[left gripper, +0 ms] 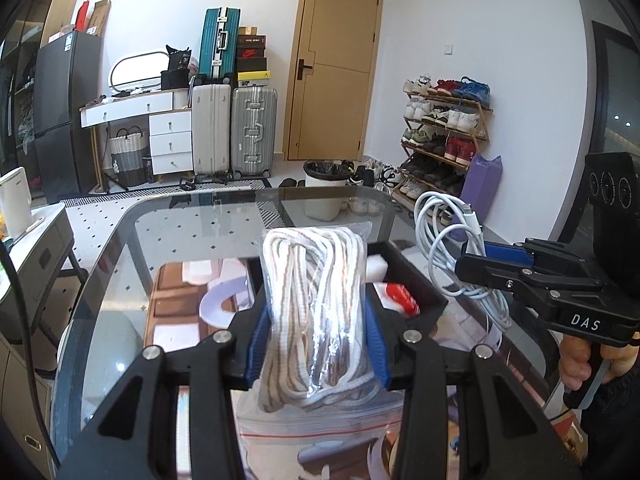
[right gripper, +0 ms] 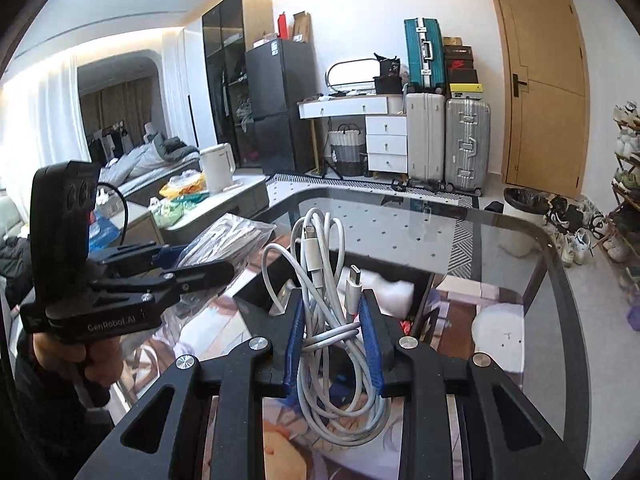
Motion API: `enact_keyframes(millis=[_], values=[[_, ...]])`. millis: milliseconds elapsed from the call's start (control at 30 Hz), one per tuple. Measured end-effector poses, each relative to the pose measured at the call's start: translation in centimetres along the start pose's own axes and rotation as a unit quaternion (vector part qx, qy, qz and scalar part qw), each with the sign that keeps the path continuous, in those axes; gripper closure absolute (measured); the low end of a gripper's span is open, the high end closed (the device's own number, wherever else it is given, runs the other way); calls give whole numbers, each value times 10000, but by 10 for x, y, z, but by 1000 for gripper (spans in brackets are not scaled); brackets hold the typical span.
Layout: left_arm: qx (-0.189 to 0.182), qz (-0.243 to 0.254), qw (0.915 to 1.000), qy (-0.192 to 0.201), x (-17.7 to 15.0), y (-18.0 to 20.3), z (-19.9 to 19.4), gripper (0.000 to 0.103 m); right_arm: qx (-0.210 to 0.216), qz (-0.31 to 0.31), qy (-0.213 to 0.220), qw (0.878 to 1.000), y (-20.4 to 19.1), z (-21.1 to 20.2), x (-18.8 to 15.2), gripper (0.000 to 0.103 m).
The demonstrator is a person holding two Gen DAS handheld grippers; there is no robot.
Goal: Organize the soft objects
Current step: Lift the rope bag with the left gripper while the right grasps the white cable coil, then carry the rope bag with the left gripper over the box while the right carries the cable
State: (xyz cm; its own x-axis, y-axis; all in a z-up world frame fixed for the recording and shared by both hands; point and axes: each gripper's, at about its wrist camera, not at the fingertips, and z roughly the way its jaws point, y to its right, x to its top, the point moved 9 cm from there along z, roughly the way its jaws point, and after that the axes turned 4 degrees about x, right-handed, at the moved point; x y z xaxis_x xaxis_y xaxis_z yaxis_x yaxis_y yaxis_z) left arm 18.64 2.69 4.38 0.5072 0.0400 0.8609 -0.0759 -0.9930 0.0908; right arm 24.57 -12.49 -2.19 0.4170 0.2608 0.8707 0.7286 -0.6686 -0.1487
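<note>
My left gripper (left gripper: 318, 344) is shut on a clear zip bag of white rope (left gripper: 316, 308), held upright above the glass table (left gripper: 112, 264). My right gripper (right gripper: 334, 344) is shut on a bundle of white charging cables (right gripper: 324, 280) whose plugs stick up between the blue pads. Both loads hang over a black open box (left gripper: 404, 268) that holds white soft pieces and a red item (left gripper: 402, 296). In the left wrist view the right gripper (left gripper: 476, 256) shows at right with the cables (left gripper: 444, 240); in the right wrist view the left gripper (right gripper: 192, 264) shows at left with the bagged rope (right gripper: 232, 240).
A printed mat (right gripper: 248, 452) lies on the table under the box. A side cabinet with a white kettle (right gripper: 216, 168) stands to the left. Beyond the table's far edge are a bin (left gripper: 326, 192), suitcases (left gripper: 232, 132), a shoe rack (left gripper: 444, 136) and a wooden door (left gripper: 336, 68).
</note>
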Motion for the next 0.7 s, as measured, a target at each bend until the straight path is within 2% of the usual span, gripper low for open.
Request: enact_keyframes(millis=[367, 700], values=[[6, -204, 9998, -3, 17, -7, 33, 62, 121, 228, 89, 9996, 16, 23, 21, 76], [72, -193, 9998, -61, 18, -5, 65, 62, 111, 406, -88, 9991, 27, 56, 17, 76]])
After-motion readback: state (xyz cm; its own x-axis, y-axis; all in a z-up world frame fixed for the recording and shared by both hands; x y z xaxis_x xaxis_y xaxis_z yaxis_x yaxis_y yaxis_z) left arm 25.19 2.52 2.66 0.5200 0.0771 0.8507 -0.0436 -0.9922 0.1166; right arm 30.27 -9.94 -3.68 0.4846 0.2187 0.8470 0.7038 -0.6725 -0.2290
